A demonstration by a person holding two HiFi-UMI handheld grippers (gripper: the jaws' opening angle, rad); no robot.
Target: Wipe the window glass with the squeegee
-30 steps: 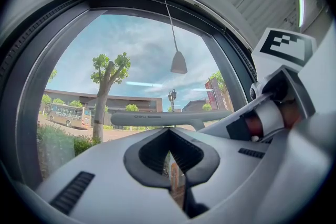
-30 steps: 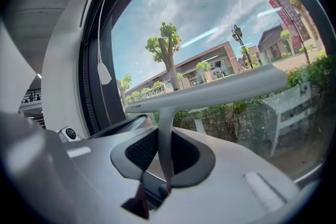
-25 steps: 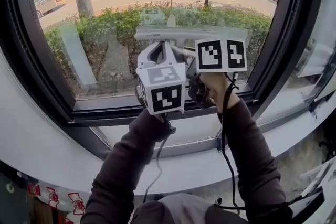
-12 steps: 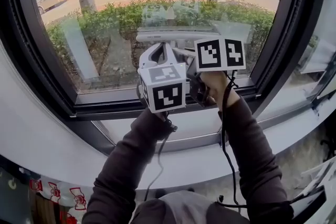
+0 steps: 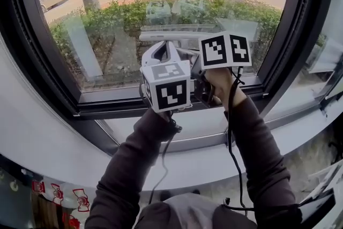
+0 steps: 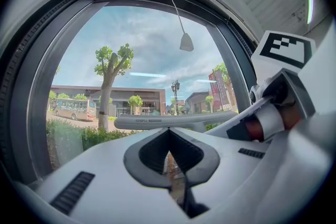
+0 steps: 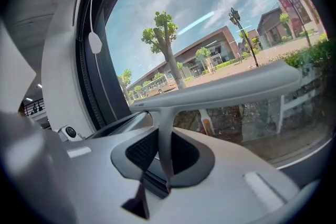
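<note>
The large pane of window glass (image 5: 107,35) fills most of my head view, set in a thick black window frame (image 5: 300,35) with a pale grey sill (image 5: 203,131) below it. Outside I see hedges, a road and a bus.

The light grey plastic squeegee (image 7: 220,89) sits across the lower middle of the pane, its blade roughly level and not far above the bottom rail. I judge the blade edge is on or very near the glass, but I can't confirm contact.

My right gripper (image 7: 160,160) is pinching the squeegee's thin handle (image 7: 165,134) between its pads, and the jaws have just been closing a little tighter on it. My left gripper (image 6: 169,139) hangs just beside it on the left, jaws pressed together on nothing, with the blade ahead of it.

My worries from here:
- The handle is narrow, so pressure against the glass could twist it in the pinch and tilt the blade, leaving streaks.
- A downward stroke has little room, so the blade could knock the bottom rail.
- The two grippers are close enough to bump and jolt the grip.
</note>
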